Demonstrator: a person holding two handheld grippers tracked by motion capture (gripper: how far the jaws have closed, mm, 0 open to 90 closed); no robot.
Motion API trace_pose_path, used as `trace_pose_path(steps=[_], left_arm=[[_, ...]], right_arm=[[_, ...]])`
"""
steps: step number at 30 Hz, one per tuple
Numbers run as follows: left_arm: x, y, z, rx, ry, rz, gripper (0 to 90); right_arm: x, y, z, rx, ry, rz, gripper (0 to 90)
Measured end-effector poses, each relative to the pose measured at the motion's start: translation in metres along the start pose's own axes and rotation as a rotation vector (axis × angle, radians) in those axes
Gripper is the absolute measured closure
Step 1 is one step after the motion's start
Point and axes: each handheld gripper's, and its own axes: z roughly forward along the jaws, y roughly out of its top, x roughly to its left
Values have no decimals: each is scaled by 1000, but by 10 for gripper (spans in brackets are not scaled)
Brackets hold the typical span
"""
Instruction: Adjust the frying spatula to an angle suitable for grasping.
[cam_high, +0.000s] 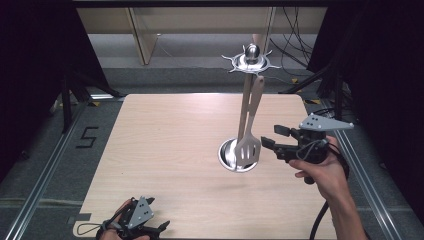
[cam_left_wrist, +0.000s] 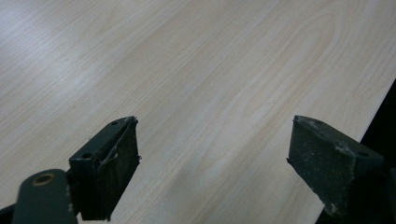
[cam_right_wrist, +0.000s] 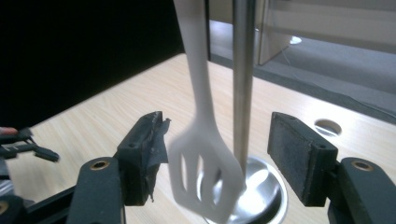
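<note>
Spatula (cam_high: 248, 141), slotted, pale: hangs from hooked utensil stand (cam_high: 248, 105), head at base. Right gripper (cam_high: 273, 141), jaws apart, just beside head, likely aligning to grasp. Left gripper (cam_high: 157, 227) parked open, well apart.

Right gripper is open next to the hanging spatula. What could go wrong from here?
1. The spatula hangs free from the rack and looks blurred, maybe swinging; the right gripper could close off-centre or miss.
2. The pole stands just behind it; the jaws may catch it and tip the stand.
</note>
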Motion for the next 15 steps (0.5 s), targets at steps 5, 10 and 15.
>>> trace_pose_path(steps=[5,10,15], left_arm=[[-2,0,2,-27,3,-29,154],[1,1,0,-8,9,-4,154],[-1,2,1,-20,2,-19,154]], right_arm=[[-4,-22,5,48,-28,26,373],[-6,-33,6,74,-63,0,371],[-5,-51,9,121,-72,-4,365]])
